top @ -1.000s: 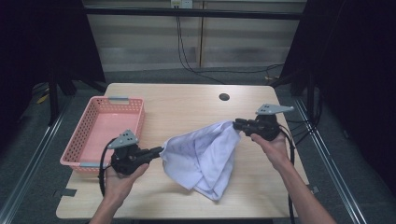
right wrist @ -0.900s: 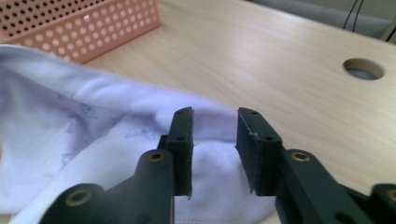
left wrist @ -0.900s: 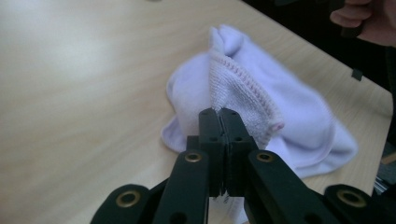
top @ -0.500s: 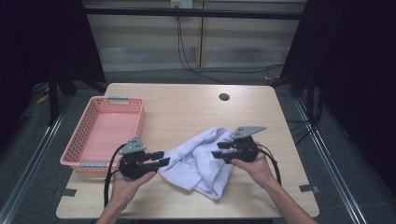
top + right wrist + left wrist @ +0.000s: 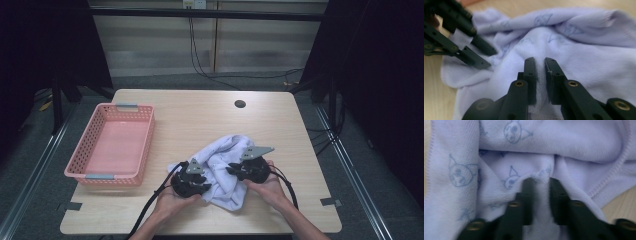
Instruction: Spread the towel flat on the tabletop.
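Note:
A pale lilac cloth (image 5: 225,157) printed with small blue cat faces lies bunched on the front middle of the wooden table (image 5: 200,115). My left gripper (image 5: 206,185) reaches into it from the left. In the left gripper view its jaws (image 5: 541,181) have just been closing and pinch a raised fold of cloth (image 5: 564,142). From the right comes my right gripper (image 5: 231,170). Its jaws (image 5: 539,61) have also just been closing and squeeze a ridge of cloth (image 5: 586,57). The left gripper (image 5: 489,59) shows farther off in the right gripper view, dug into the same cloth.
A pink mesh basket (image 5: 146,142) with nothing in it stands at the left of the table. A round cable hole (image 5: 240,104) sits near the far edge. Black cables trail from both grippers toward the front edge. The floor around is dark.
A second ago the cloth hung stretched between the two grippers, held well apart above the table. Both hands have since sunk and drawn together, and the cloth now lies crumpled on the table.

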